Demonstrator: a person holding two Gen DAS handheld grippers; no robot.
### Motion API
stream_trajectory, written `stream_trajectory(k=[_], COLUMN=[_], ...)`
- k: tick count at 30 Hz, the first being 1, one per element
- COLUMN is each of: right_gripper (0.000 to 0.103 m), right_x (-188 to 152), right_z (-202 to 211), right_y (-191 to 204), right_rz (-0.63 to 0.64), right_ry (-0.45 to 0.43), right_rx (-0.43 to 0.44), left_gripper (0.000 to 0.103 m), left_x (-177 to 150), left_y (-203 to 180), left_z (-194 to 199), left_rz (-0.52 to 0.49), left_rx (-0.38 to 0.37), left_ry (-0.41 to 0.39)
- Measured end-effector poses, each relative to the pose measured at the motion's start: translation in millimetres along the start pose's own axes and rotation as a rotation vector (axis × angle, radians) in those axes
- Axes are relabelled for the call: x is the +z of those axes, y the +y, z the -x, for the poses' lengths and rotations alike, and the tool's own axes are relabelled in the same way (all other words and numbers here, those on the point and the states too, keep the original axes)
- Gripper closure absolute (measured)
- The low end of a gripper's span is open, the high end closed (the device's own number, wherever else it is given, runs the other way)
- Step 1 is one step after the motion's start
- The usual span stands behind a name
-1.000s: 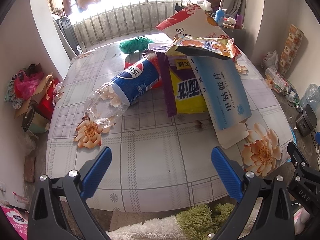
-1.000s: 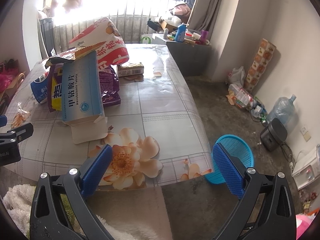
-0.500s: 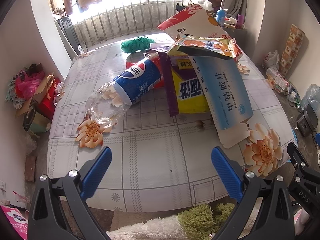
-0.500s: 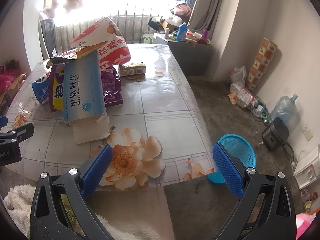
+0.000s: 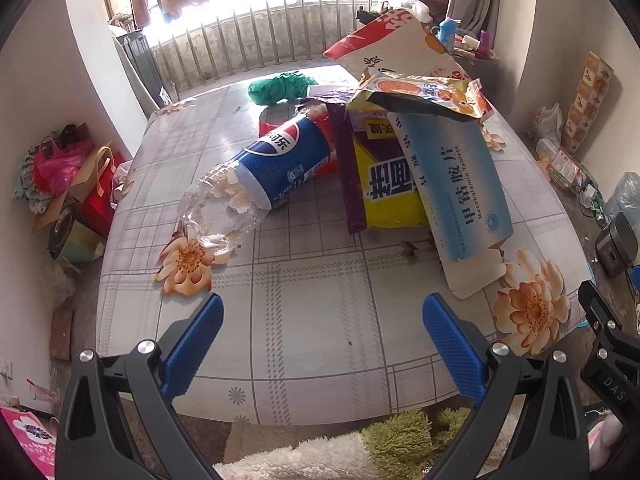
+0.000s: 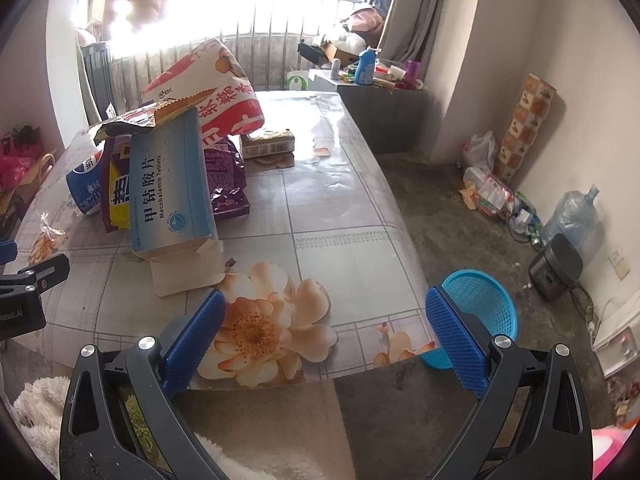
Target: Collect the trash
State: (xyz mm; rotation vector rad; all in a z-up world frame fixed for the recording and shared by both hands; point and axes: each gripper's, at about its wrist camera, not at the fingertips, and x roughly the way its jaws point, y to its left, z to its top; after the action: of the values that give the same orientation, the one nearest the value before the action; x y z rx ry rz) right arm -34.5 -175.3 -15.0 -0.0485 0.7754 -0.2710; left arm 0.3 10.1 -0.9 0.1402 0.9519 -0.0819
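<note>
Nothing was collected yet: I had both the left tool (image 5: 322, 340) and right tool (image 6: 320, 334) spread wide and empty. The trash pile (image 5: 400, 152) sat heaped on the surface (image 5: 304, 320), the blue basket (image 6: 478, 300) on the floor beside it.

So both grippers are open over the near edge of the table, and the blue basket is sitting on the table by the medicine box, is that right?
Not quite. The blue basket stands on the floor past the table's corner, as the right wrist view shows. The left gripper and right gripper are open, and the medicine box is on the table.
</note>
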Motion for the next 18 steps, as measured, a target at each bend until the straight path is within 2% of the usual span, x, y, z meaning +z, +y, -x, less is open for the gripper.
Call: stream_trajectory(k=[6,10,13,18], right_gripper=[0.007,0.007,0.007,0.007], right_x=[10.6,23.7,36.5,62.8], right_z=[-2.9,-5.1,-6.7,-7.7], right_y=[4.5,10.3,14.7,17.4], right_rz=[-0.006,-0.013,-0.018,-0.048], right_ry=[-0.009,-0.032,-0.055,-0.095], right_rx=[0.018,0.042,0.074,0.141], left_gripper=[0.005,0.005,0.005,0.005], left_x=[8.1,17.3,26.7,42.3], left_y=[15.4,25.8,33.5,47.9], left_z=[-6.3,-10.9,-13.0,-10.3], left_rz=[0.036,0.043,0.047,0.062], left_rx=[0.001,-0.028,-0.065,-0.159], left_ry=[-0.008,-0.024,-0.047,-0.138])
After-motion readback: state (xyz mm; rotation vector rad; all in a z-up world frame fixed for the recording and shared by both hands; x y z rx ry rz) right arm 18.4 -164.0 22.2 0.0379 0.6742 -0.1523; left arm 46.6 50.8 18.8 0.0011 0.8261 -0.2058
